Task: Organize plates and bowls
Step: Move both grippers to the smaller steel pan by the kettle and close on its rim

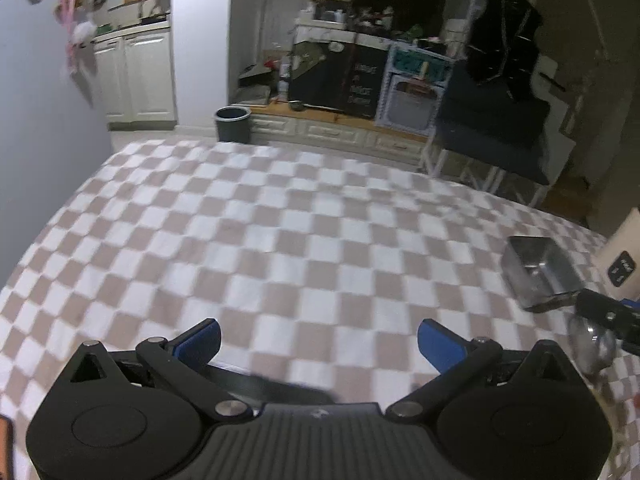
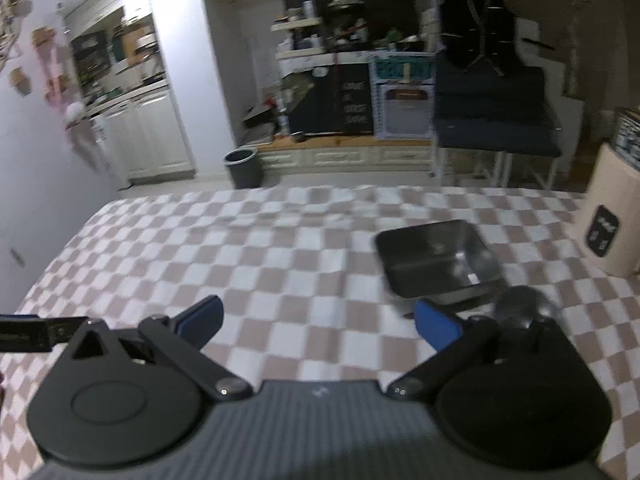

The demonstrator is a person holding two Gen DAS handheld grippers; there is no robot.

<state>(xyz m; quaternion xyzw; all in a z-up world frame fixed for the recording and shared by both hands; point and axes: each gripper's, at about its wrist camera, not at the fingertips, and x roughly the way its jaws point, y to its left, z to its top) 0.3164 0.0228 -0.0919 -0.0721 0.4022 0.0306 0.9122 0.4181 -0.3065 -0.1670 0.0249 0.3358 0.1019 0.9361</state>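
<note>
A square steel bowl (image 2: 438, 262) sits on the checkered tablecloth (image 2: 280, 248), just beyond my right gripper's right finger. It also shows at the far right of the left wrist view (image 1: 538, 270). A round shiny steel dish (image 2: 524, 306) lies right in front of the square bowl, partly hidden by my right gripper's arm; in the left wrist view (image 1: 592, 346) it lies at the right edge. My right gripper (image 2: 318, 326) is open and empty above the cloth. My left gripper (image 1: 318, 340) is open and empty over bare cloth, to the left of the bowls.
A cream canister with a black label (image 2: 612, 224) stands at the table's right side, past the bowls. A dark bin (image 2: 244, 168), white cabinets and a cluttered shelf unit stand beyond the table's far edge. The right gripper's body (image 1: 608, 314) shows at the right of the left wrist view.
</note>
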